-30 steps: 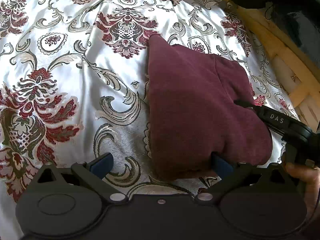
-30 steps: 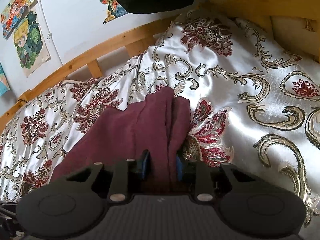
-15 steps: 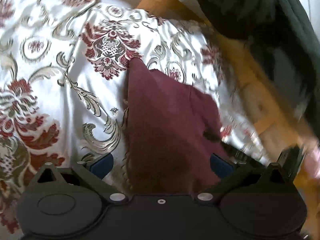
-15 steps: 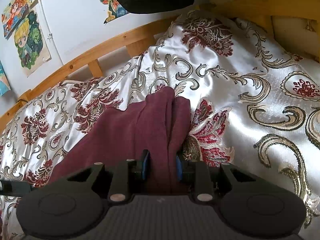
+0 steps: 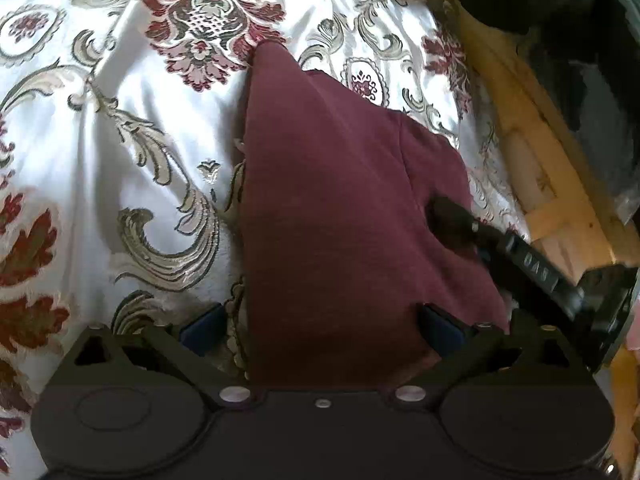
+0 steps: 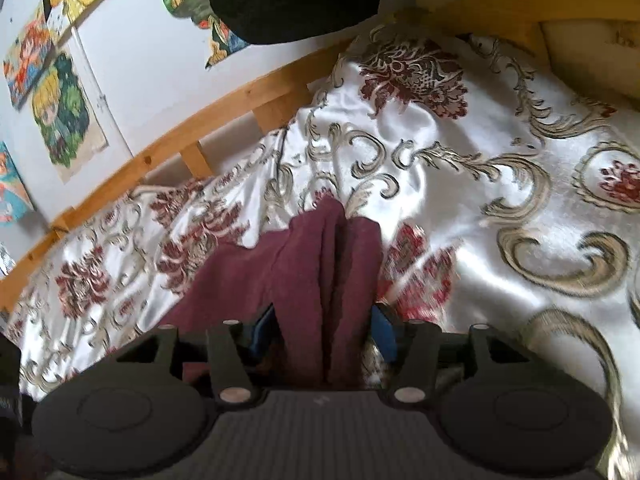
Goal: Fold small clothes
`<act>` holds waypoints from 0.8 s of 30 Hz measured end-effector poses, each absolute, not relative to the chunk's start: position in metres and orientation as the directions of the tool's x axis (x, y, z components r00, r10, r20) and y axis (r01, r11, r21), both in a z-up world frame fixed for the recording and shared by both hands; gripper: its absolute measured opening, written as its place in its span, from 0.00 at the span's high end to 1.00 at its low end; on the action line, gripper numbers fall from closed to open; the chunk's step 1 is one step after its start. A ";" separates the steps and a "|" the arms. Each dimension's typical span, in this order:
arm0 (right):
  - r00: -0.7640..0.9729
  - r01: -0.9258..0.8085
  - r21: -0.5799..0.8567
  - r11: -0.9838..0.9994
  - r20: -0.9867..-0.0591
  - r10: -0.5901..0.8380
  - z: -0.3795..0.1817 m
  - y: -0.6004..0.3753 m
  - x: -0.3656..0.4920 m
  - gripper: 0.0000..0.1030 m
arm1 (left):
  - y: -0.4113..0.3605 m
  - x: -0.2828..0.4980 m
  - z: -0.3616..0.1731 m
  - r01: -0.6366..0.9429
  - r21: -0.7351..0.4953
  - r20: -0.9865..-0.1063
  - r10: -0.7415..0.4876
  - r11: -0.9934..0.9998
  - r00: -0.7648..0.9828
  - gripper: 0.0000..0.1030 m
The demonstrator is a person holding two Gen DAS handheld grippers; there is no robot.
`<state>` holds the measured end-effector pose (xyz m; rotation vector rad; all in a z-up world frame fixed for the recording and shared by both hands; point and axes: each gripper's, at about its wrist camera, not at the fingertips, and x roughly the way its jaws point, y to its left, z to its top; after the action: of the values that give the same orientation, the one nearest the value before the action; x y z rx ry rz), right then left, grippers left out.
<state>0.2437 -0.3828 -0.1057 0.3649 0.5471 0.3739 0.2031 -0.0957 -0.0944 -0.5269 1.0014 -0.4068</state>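
We looked from just behind the left tongs (image 5: pixel 320 326), tilted steeply down and close over the maroon garment (image 5: pixel 344 216) on the bed (image 5: pixel 80 128). From behind the right tongs (image 6: pixel 324 326) we faced more level, toward the wooden rail (image 6: pixel 224 108) and postered wall (image 6: pixel 132 64). Both views shared the garment and patterned cover; the right tongs also showed beyond the left pair's right finger.
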 end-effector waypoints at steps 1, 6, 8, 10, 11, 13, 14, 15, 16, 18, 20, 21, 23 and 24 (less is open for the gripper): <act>0.792 -0.247 0.430 0.869 -0.427 0.437 -0.105 -0.381 0.248 0.42 | -0.097 0.204 -0.094 0.084 -0.582 -0.688 -0.545 0.809 0.480 0.01; 0.790 -0.272 0.402 0.874 -0.425 0.441 -0.105 -0.371 0.257 0.34 | -0.100 0.205 -0.092 0.073 -0.562 -0.704 -0.524 0.824 0.480 0.01; 0.801 -0.257 0.360 0.897 -0.440 0.407 -0.105 -0.369 0.255 0.48 | -0.101 0.204 -0.092 0.070 -0.554 -0.709 -0.514 0.830 0.483 0.01; 0.808 -0.246 0.323 0.914 -0.452 0.377 -0.107 -0.369 0.254 0.61 | -0.101 0.205 -0.091 0.065 -0.556 -0.708 -0.513 0.829 0.486 0.01; 0.808 -0.246 0.327 0.913 -0.451 0.379 -0.108 -0.370 0.253 0.66 | -0.101 0.206 -0.090 0.062 -0.564 -0.703 -0.518 0.823 0.487 0.01; 0.809 -0.244 0.334 0.911 -0.447 0.380 -0.108 -0.371 0.252 0.71 | -0.094 0.207 -0.089 0.059 -0.607 -0.669 -0.549 0.793 0.502 0.01; 0.810 -0.245 0.332 0.911 -0.446 0.381 -0.108 -0.371 0.251 0.71 | -0.089 0.207 -0.089 0.058 -0.633 -0.644 -0.566 0.772 0.515 0.02; 0.811 -0.245 0.333 0.911 -0.444 0.381 -0.109 -0.372 0.251 0.71 | -0.083 0.207 -0.089 0.055 -0.664 -0.613 -0.585 0.746 0.531 0.03; 0.811 -0.244 0.338 0.909 -0.442 0.383 -0.109 -0.373 0.250 0.72 | -0.080 0.208 -0.089 0.048 -0.682 -0.597 -0.594 0.730 0.539 0.04; 0.810 -0.240 0.362 0.901 -0.437 0.391 -0.111 -0.376 0.252 0.73 | -0.072 0.210 -0.092 0.026 -0.714 -0.578 -0.610 0.700 0.542 0.10; 0.808 -0.238 0.373 0.897 -0.436 0.396 -0.113 -0.379 0.252 0.73 | -0.067 0.213 -0.096 0.009 -0.738 -0.568 -0.629 0.674 0.530 0.16; 0.808 -0.238 0.375 0.896 -0.436 0.397 -0.114 -0.379 0.253 0.73 | -0.066 0.214 -0.098 0.005 -0.747 -0.563 -0.636 0.665 0.527 0.17; 0.808 -0.237 0.379 0.895 -0.435 0.398 -0.115 -0.379 0.253 0.73 | -0.066 0.215 -0.101 0.000 -0.759 -0.554 -0.647 0.651 0.523 0.19; 0.808 -0.236 0.381 0.894 -0.435 0.399 -0.116 -0.379 0.253 0.73 | -0.065 0.215 -0.102 -0.004 -0.764 -0.553 -0.653 0.645 0.518 0.20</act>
<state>0.2527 -0.3791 -0.1157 0.3195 0.5310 0.3455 0.2149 -0.0654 -0.1020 -0.7924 0.9600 -0.4423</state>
